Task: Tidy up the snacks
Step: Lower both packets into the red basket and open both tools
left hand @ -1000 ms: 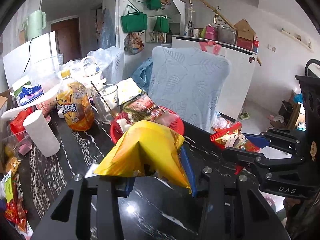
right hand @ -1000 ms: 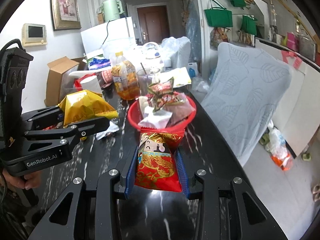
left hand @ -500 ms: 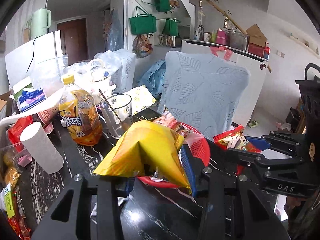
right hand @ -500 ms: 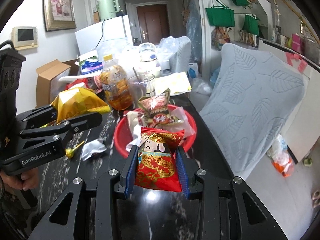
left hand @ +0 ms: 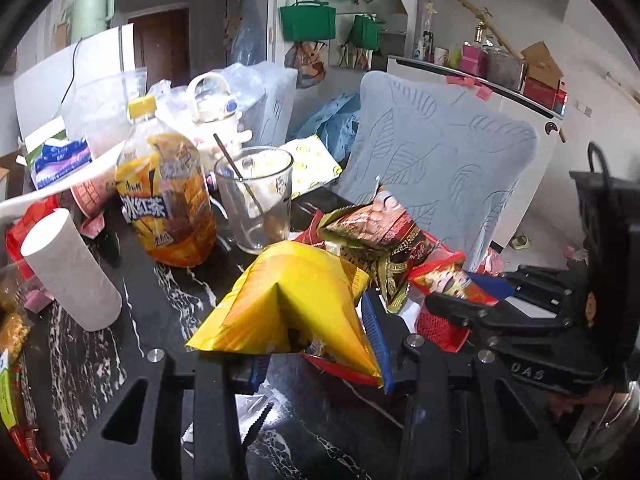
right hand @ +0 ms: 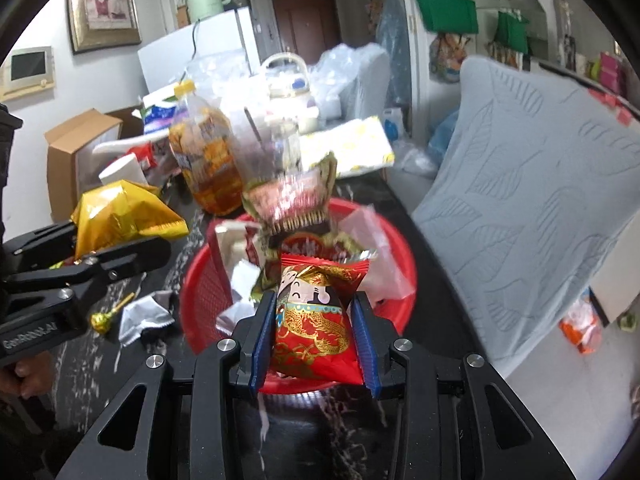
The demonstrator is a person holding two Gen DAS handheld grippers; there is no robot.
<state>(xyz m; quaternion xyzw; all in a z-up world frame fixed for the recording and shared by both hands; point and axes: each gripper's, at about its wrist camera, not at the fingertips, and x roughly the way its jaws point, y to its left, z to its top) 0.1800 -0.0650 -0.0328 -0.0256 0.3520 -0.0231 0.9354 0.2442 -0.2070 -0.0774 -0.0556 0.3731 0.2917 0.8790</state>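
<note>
Black marble-patterned table (left hand: 100,360) carries a red basket (right hand: 400,264) of snack packets, near centre; an iced-tea bottle (left hand: 168,200) with Chinese characters on its label stands behind, beside a glass (left hand: 256,200); left gripper (left hand: 316,344), marked "GenRobot.AI" on its body, angles down just left of the basket, pinching a yellow packet (left hand: 288,300); right gripper (right hand: 316,340), marked "DAS", angles down over the basket's near rim, clamped on a red packet (right hand: 316,320) with gold dragon print.
</note>
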